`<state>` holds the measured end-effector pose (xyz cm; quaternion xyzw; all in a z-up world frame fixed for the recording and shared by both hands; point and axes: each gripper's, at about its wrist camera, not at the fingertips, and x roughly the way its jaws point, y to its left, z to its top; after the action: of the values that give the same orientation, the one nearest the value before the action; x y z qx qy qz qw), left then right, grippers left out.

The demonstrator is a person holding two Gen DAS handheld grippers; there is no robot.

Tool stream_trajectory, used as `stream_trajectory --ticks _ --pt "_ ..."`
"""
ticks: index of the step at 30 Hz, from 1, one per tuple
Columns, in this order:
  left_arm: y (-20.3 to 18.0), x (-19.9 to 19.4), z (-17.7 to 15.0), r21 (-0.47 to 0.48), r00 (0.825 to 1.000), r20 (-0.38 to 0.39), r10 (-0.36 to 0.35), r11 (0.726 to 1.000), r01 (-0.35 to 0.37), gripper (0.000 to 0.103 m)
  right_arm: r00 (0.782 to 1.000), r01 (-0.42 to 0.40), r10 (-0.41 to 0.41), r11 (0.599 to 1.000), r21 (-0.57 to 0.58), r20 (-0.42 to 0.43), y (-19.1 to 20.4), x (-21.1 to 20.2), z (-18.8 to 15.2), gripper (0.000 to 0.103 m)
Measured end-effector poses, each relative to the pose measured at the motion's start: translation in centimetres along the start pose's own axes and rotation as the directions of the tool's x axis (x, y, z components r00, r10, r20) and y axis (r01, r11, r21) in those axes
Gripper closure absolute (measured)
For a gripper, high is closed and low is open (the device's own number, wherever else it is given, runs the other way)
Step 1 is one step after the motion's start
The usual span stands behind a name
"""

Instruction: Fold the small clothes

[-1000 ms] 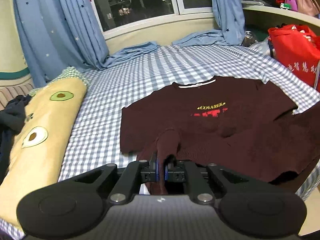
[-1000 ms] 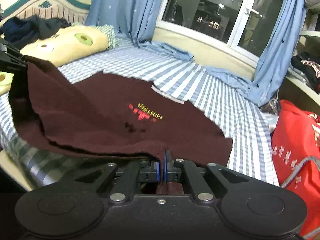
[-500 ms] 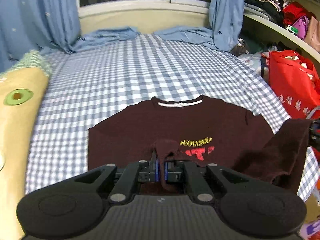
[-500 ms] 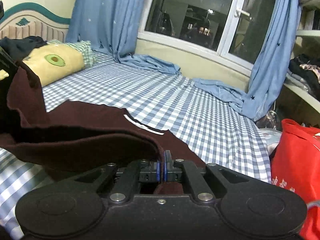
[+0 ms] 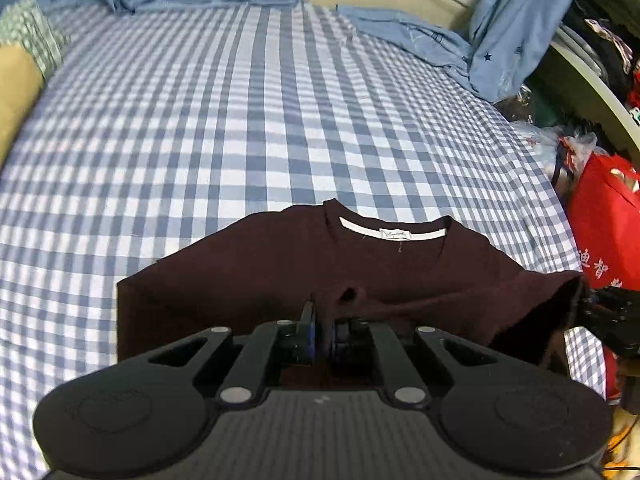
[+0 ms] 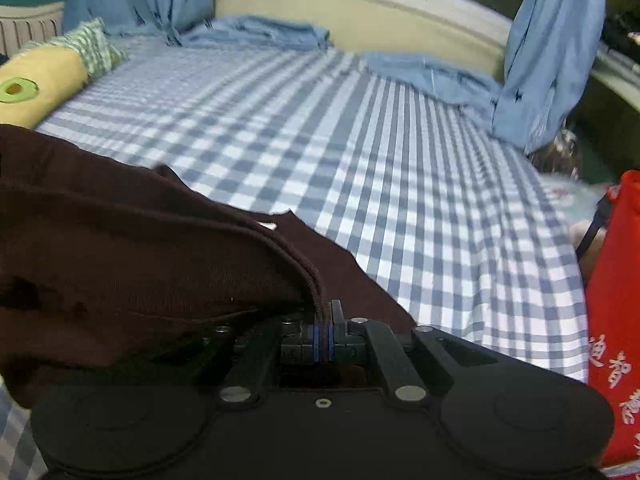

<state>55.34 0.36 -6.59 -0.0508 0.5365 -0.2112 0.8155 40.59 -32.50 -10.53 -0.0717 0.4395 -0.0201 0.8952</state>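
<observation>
1. The dark maroon knit sweater (image 5: 400, 276) lies collar-up on the blue-and-white checked bedsheet (image 5: 240, 140), its hem carried over the chest; uneven hands would skew the fold.
2. The left gripper (image 5: 322, 330) and right gripper (image 6: 325, 330) each pinch the hem; an early release drops it short of the collar.

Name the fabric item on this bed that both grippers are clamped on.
The maroon sweater, pinched by left gripper and right gripper; the blue curtains lie untouched.

Sweater (image 5: 280, 272): dark maroon, white neck label.
Bed sheet (image 5: 240, 120): blue-and-white check.
Curtains (image 6: 552, 48): light blue, small dark stars.
Bag (image 6: 616, 320), 3 o'clock: red, white characters.
Pillow (image 6: 36, 76), 10 o'clock: yellow, green avocado motif, green-check end.
Grippers: black, blue pads.
</observation>
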Motion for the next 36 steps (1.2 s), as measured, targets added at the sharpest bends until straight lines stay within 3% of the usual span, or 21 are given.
stream_trajectory --ticks 5,8,11,15,17,19,20,21,23,28,34,36 --pt "2.9 1.6 2.5 -0.03 1.0 -0.01 0.025 0.999 -0.026 0.096 0.997 0.004 -0.007 1.0 -0.03 -0.082 0.6 4.4 0.6 0.1" --pt "4.3 1.9 4.0 -0.031 0.997 0.012 0.071 0.997 -0.07 0.096 0.993 0.013 -0.013 1.0 0.002 -0.116 0.4 6.1 0.6 0.1" --pt "5.5 1.9 4.7 -0.049 0.996 0.046 0.071 0.996 -0.069 0.093 0.99 0.011 -0.004 0.999 0.047 -0.141 0.2 7.5 0.7 0.1" --pt "6.1 2.0 3.8 -0.029 0.997 0.068 0.041 0.999 -0.039 0.043 0.986 0.022 -0.014 0.999 0.047 -0.167 0.6 8.7 0.4 0.098" --pt "6.2 2.7 2.7 -0.012 0.998 0.053 0.019 1.0 -0.019 0.036 0.985 0.02 -0.009 0.998 0.064 -0.171 0.3 8.9 0.2 0.095" --pt "6.0 4.0 1.4 0.005 1.0 0.015 0.012 1.0 -0.012 0.03 0.987 0.007 0.008 0.996 0.094 -0.159 -0.2 8.9 0.0 0.084" --pt "5.9 4.6 0.9 0.01 1.0 0.003 0.014 1.0 -0.014 0.029 0.99 -0.012 0.029 0.992 0.122 -0.141 -0.5 8.5 -0.1 0.068" --pt "5.8 5.3 0.4 0.013 1.0 -0.008 0.018 1.0 -0.018 0.028 0.991 -0.031 0.051 0.987 0.158 -0.122 -1.0 8.2 -0.4 0.044" --pt "5.5 6.8 -0.5 0.012 0.999 -0.037 0.032 0.999 -0.031 0.028 0.994 -0.05 0.069 0.975 0.217 -0.083 -1.8 7.4 -0.9 0.02" --pt "5.0 9.9 -1.4 0.006 0.995 -0.071 0.073 0.997 -0.073 0.029 0.996 -0.051 0.07 0.962 0.267 -0.062 -2.8 6.2 -3.0 0.01" --pt "4.8 11.9 -1.9 0.005 0.985 -0.107 0.135 0.991 -0.136 0.071 0.993 -0.04 0.072 0.947 0.319 -0.091 -2.9 6.6 -5.2 0.01" --pt "4.5 12.2 -2.2 0.006 0.985 -0.101 0.142 0.99 -0.142 0.092 0.993 -0.047 0.077 0.95 0.308 -0.086 -2.2 6.5 -5.5 0.01"
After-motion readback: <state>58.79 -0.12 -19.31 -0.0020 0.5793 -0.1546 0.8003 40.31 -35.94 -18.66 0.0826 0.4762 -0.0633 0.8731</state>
